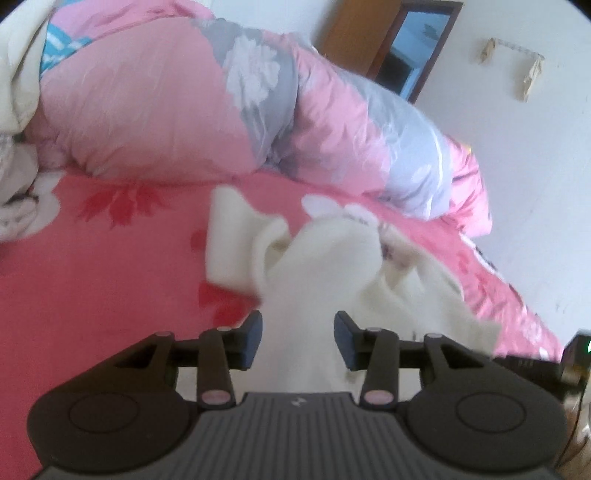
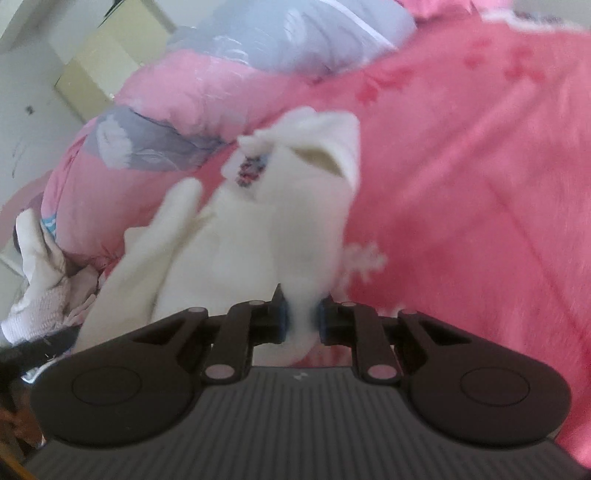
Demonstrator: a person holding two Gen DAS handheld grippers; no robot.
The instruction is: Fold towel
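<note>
Things on the bed

A puffy pink quilt (image 1: 155, 122) lay on the pink sheet (image 1: 92, 266), near a brown door (image 1: 354, 33).

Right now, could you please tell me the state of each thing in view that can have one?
White fluffy towel: crumpled, partly lifted off the pink floral bedsheet.
Right tongs: shut on the towel.
Left tongs: open, towel between the pads.
Pink and grey quilt: bunched up.

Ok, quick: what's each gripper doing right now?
Left gripper: open, towel between its jaws, not pinched.
Right gripper: shut on the towel.
</note>
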